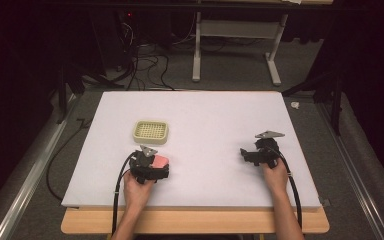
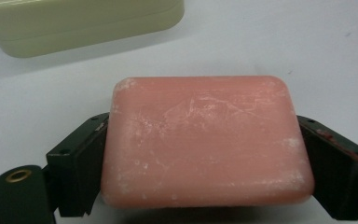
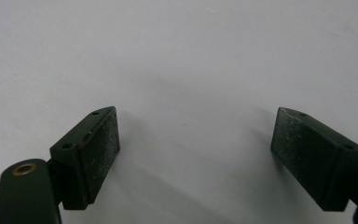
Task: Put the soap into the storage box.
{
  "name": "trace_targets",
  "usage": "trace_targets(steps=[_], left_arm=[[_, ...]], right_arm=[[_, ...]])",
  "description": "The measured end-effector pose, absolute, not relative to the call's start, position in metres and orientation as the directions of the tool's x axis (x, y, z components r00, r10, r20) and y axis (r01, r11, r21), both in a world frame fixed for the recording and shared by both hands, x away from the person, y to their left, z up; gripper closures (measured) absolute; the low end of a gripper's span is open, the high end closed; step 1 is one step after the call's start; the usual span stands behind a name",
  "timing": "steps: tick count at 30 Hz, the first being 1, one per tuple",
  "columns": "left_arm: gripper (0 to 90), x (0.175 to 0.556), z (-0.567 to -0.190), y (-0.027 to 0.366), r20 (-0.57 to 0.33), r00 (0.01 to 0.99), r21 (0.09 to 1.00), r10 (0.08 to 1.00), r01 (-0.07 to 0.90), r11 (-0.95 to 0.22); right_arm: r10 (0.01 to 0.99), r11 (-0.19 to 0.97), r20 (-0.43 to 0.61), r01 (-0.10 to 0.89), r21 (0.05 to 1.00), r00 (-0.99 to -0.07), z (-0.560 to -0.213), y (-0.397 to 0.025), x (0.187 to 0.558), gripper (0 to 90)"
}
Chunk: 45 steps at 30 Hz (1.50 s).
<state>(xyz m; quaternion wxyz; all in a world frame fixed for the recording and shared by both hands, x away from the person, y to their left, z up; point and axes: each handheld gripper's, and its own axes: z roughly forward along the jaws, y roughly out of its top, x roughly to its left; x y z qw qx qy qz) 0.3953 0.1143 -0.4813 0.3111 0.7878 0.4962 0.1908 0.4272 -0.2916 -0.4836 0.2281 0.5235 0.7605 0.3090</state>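
Jaws over white table (image 1: 215,115), dark room.

Bright, evenly lit table (image 1: 205,115) amid dark surroundings; close views slightly soft.

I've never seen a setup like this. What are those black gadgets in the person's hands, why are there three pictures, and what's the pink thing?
No machine arm here: a person holds a hand-operated claw in each hand, at a white board on a wooden table. The high view looks down from above the person. The other two pictures come from small cameras riding on the claws, looking along their black jaws.

The left claw is closed on a pink rectangular bar of soap, one jaw pressed against each side; the high view shows that claw too. Just beyond the soap sits a pale cream plastic soap dish with a gridded top. The right claw is open, holding nothing, its jaws spread over bare white board.
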Motion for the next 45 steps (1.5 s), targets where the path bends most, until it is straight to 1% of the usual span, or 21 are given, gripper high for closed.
trace_targets(steps=[17, 26, 29, 37, 45], left_arm=[[13.8, 0.392, -0.471, 0.115, 0.0, 0.466, 0.7, 0.885, 0.632, -0.333], [13.8, 0.389, -0.463, 0.12, -0.022, 0.477, 0.716, 0.879, 0.621, -0.319], [14.0, 0.388, -0.459, 0.122, -0.017, 0.475, 0.719, 0.88, 0.617, -0.32], [14.3, 0.388, -0.452, 0.124, -0.036, 0.505, 0.725, 0.862, 0.607, -0.326], [14.4, 0.388, -0.446, 0.124, -0.027, 0.511, 0.72, 0.859, 0.606, -0.338]], right_arm=[[0.937, 0.261, -0.023, 0.655, 0.709, -0.348, -0.484, -0.292, 0.427, 16.0], [0.937, 0.261, -0.023, 0.655, 0.709, -0.348, -0.484, -0.292, 0.427, 16.0], [0.937, 0.261, -0.023, 0.655, 0.709, -0.348, -0.484, -0.292, 0.427, 16.0], [0.937, 0.261, -0.023, 0.655, 0.709, -0.348, -0.484, -0.292, 0.427, 16.0], [0.937, 0.261, -0.024, 0.655, 0.709, -0.348, -0.484, -0.292, 0.427, 16.0]])
